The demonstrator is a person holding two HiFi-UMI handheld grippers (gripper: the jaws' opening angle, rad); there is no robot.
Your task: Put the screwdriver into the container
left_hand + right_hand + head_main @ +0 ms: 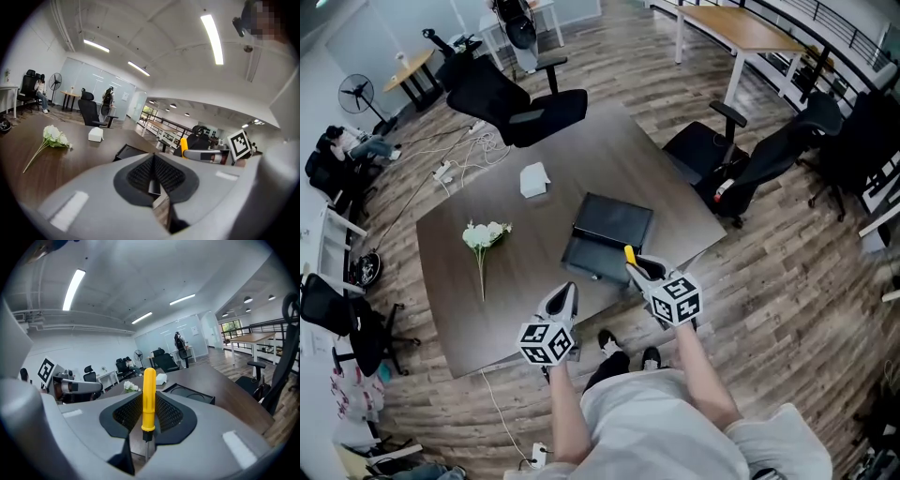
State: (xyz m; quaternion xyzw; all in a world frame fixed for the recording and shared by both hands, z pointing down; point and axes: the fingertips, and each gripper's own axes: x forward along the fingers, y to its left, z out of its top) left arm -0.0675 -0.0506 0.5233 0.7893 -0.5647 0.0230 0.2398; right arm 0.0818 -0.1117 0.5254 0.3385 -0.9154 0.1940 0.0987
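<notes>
Our right gripper [642, 272] clamps the yellow screwdriver [149, 397] by its handle, which stands upright with the shaft down. It is just beside the near edge of the black container [609, 225] on the brown table [469, 300] — not inside it. Our left gripper [568, 292] has its jaws pressed together, with nothing between them.

Screwdriver [149, 394]: yellow handle, clamped in right gripper [149, 427], just beside container [609, 230] near corner. Container: black, shallow, open.

An open-plan office with swivel chairs [517, 105] and desks [742, 30].
</notes>
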